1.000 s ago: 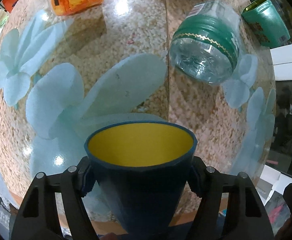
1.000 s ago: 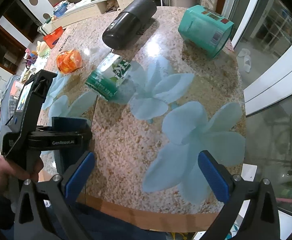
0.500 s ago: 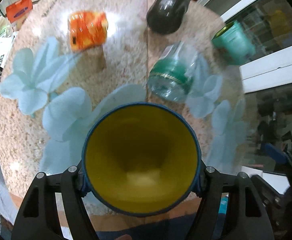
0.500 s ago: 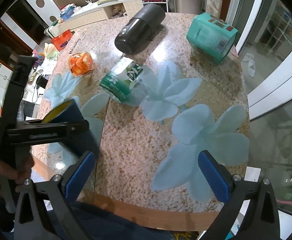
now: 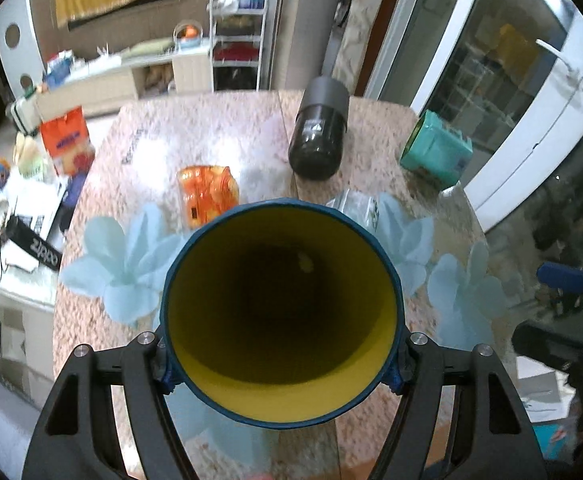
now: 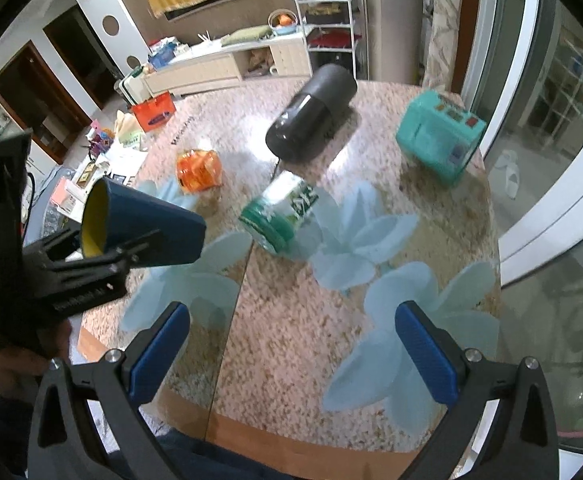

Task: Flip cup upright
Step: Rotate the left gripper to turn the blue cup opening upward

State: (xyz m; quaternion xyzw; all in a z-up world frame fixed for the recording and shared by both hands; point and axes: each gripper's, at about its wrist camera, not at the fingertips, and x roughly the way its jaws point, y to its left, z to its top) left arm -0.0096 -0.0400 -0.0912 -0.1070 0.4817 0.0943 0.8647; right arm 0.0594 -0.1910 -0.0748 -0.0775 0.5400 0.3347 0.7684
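A dark blue cup with a yellow inside fills the left wrist view, its mouth facing the camera. My left gripper is shut on its sides. In the right wrist view the cup is held in the air above the table's left front, lying about level, its mouth towards the left. My right gripper is open and empty above the table's front edge.
On the speckled table lie a green-labelled clear bottle, an orange packet, a black cylinder and a teal box. A cluttered low table stands at the left. A glass door is at the right.
My left gripper has lifted and tilted back with the cup, so its view swung from looking down at the table to looking level across it. The right gripper has barely moved.
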